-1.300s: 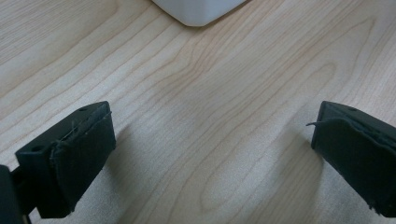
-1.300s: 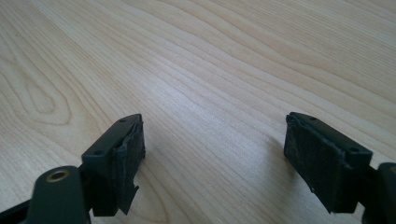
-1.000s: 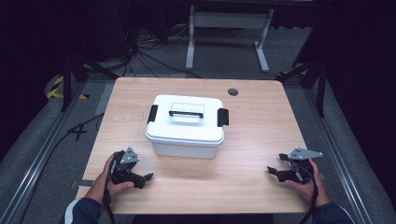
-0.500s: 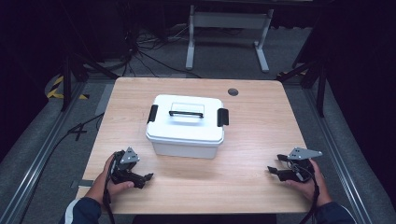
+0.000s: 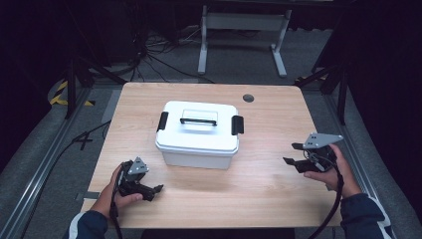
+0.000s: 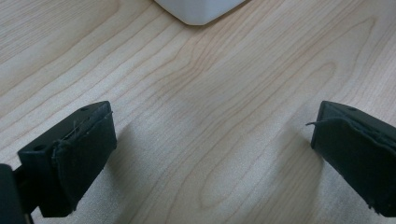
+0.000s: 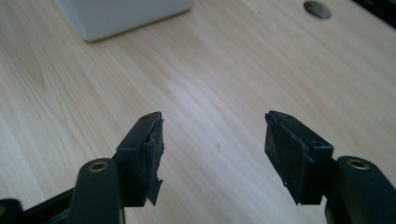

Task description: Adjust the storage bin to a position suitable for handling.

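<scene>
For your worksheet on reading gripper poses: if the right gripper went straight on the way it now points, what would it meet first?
Probably bare table. The right gripper, jaws open and empty, aims just past the white box; its near corner lies left of the line, the grommet hole right. Depth is unclear.

- A white plastic box (image 5: 197, 135) is sitting flat in the middle of the wooden table (image 5: 268, 184), a bit toward the far side.
- Its white lid (image 5: 198, 125) is lying closed on top, and the corners are looking round.
- A black handle (image 5: 198, 121) is lying flat across the middle of the lid.
- A black clip (image 5: 162, 121) is sticking to the left end and another black clip (image 5: 237, 125) is sticking to the right end, both folded against the box.
- In the left gripper view, one white corner of the box (image 6: 198, 9) is peeking in at the top edge.
- In the right gripper view, the box's lower corner (image 7: 122, 16) is showing at the top left, resting on the wood.
</scene>
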`<state>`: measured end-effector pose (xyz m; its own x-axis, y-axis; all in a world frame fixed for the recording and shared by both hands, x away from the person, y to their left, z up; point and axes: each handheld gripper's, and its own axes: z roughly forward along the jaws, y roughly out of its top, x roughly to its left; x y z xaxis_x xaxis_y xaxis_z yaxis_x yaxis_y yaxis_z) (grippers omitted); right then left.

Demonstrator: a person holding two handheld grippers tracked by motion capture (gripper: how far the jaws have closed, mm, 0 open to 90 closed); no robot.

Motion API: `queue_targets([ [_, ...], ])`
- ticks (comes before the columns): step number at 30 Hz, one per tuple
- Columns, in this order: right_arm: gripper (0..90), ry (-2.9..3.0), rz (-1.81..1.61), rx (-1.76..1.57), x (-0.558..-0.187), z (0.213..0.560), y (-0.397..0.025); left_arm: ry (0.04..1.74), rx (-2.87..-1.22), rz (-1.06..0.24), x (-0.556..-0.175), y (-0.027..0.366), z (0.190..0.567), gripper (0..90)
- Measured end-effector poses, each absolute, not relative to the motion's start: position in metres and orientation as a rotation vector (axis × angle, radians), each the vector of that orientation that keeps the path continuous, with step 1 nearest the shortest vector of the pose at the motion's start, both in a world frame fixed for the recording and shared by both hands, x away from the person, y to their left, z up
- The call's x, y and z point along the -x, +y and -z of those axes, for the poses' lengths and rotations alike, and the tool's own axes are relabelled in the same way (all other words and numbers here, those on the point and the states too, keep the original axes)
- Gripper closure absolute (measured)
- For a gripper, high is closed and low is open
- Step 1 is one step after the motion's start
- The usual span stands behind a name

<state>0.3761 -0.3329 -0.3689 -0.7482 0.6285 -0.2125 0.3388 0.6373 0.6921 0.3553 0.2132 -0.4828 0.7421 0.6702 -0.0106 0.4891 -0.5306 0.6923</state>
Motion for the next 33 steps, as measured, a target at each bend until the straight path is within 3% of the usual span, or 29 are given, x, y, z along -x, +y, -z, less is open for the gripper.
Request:
queue_targets([
  [8,44.2,2.447,-0.908,-0.691,-0.393,0.349,-0.308,0.868,-2.241,-0.335,-0.355,0.213,0.483,0.5],
  [12,50.5,2.489,-0.9,-0.626,-0.4,0.335,-0.292,0.865,-2.243,-0.336,-0.356,0.213,0.483,0.5],
  [33,48.9,2.544,-0.868,-0.405,-0.428,0.28,-0.213,0.87,-2.241,-0.336,-0.355,0.213,0.483,0.5],
])
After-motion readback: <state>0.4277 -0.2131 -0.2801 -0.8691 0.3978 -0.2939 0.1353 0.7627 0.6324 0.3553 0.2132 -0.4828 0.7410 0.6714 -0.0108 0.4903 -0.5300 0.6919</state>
